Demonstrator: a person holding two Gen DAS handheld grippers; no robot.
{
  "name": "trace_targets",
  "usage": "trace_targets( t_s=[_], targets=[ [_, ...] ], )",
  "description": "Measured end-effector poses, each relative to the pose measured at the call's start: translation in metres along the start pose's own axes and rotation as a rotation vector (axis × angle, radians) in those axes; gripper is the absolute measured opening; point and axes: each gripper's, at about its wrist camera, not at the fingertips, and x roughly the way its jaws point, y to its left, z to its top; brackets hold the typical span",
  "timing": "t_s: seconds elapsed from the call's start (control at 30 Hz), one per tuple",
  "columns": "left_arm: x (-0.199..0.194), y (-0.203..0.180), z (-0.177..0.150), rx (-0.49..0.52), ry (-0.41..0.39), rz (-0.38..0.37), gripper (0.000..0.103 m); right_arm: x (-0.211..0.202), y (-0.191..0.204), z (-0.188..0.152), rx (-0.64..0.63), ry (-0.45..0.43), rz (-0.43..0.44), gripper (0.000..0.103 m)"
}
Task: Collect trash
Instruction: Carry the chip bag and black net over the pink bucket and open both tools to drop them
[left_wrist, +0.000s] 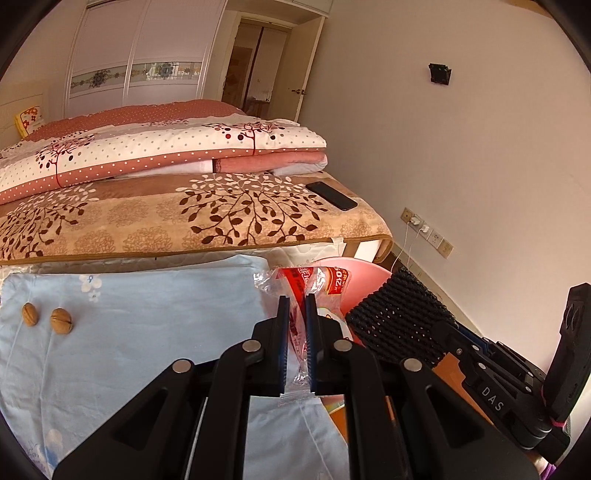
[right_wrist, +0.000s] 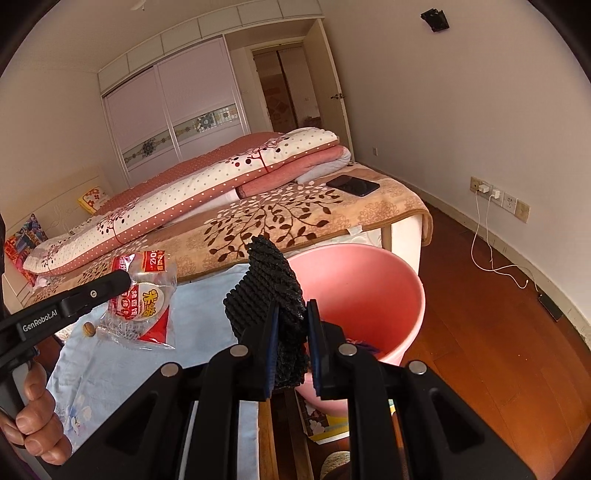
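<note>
My left gripper (left_wrist: 297, 299) is shut on a clear and red snack wrapper (left_wrist: 317, 284). It holds the wrapper above the edge of a light blue cloth (left_wrist: 129, 314). From the right wrist view the same wrapper (right_wrist: 144, 299) hangs from the left gripper's fingers (right_wrist: 114, 282), with a hand on the handle. My right gripper (right_wrist: 291, 306) is shut on a black foam net (right_wrist: 266, 288), held at the rim of a pink bucket (right_wrist: 369, 288). That net (left_wrist: 399, 314) and bucket (left_wrist: 354, 267) also show in the left wrist view. Two walnuts (left_wrist: 61, 320) lie on the blue cloth.
A bed with a leaf-pattern blanket (left_wrist: 221, 218) and folded quilts lies behind, with a black phone (left_wrist: 332, 195) on its corner. A white charger cable (right_wrist: 491, 254) trails over the wooden floor by the right wall. Some trash lies in the bucket's bottom.
</note>
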Motion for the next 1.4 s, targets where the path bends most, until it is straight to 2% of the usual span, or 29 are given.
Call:
trace_targets(
  t_s=[0.43, 0.8, 1.1, 1.27, 1.4],
  targets=[
    [0.06, -0.034, -0.005, 0.048, 0.057, -0.026, 0.008, 0.022, -0.043, 0.004, 0.049, -0.01, -0.094, 0.014],
    [0.099, -0.044, -0.015, 0.073, 0.107, -0.013, 0.008, 0.049, -0.05, 0.002, 0.045, 0.007, -0.131, 0.014],
    [0.112, -0.046, -0.021, 0.069, 0.116, -0.034, 0.008, 0.068, -0.05, 0.001, 0.028, 0.024, -0.145, 0.015],
    [0.119, -0.041, -0.02, 0.037, 0.147, -0.045, 0.014, 0.074, -0.051, -0.001, 0.027, 0.026, -0.149, 0.015],
    [0.119, -0.036, -0.021, 0.01, 0.153, -0.057, 0.031, 0.075, -0.052, -0.002, 0.027, 0.027, -0.148, 0.017]
  ],
)
